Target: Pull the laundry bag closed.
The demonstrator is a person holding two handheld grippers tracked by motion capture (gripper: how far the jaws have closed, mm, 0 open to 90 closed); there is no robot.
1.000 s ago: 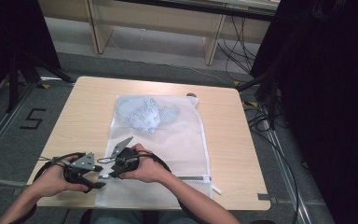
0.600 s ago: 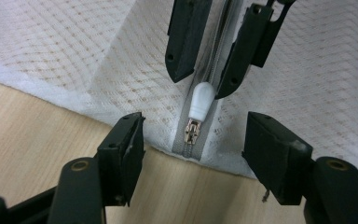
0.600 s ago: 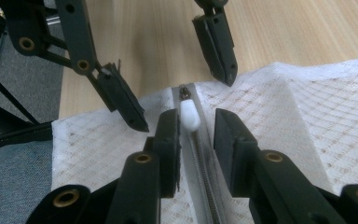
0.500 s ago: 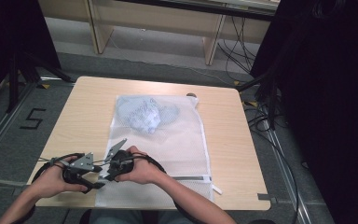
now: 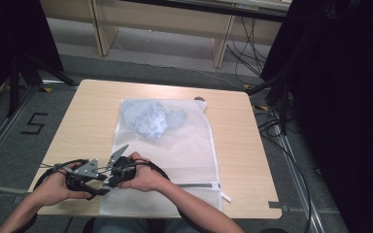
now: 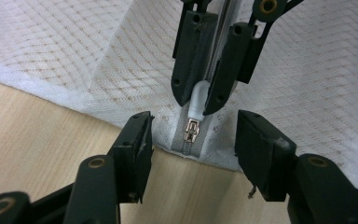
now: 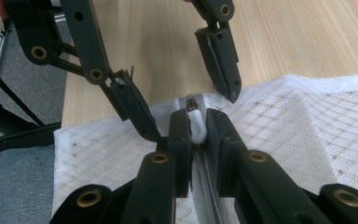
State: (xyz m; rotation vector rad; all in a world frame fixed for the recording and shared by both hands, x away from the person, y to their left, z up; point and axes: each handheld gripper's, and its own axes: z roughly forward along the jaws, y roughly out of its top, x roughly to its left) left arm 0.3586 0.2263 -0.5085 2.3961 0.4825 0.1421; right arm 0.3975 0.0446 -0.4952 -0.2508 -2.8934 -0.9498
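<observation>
Wooden table (image 5: 92, 104) first, then the white mesh laundry bag (image 5: 184, 155) flat across it, pale blue garment (image 5: 150, 119) bunched inside at the far end from the zipper. Zipper (image 6: 189, 135) along the bag's near edge, long axis straight down the hem toward the far corner, slider parked at the corner end. Right gripper (image 7: 196, 128) pinched narrow on the white pull tab (image 7: 196, 123), jaws just been closing with the tab between them. Left gripper (image 6: 193, 140) facing it from the other side of the zipper, jaws spread wide either side of the corner, pads clear of the mesh, just been narrowing in with the slider between them. Right hand (image 5: 143, 174) nearer the tab, already on it. Probably next: clamp the corner with the left, drag the tab along the hem away from it.
</observation>
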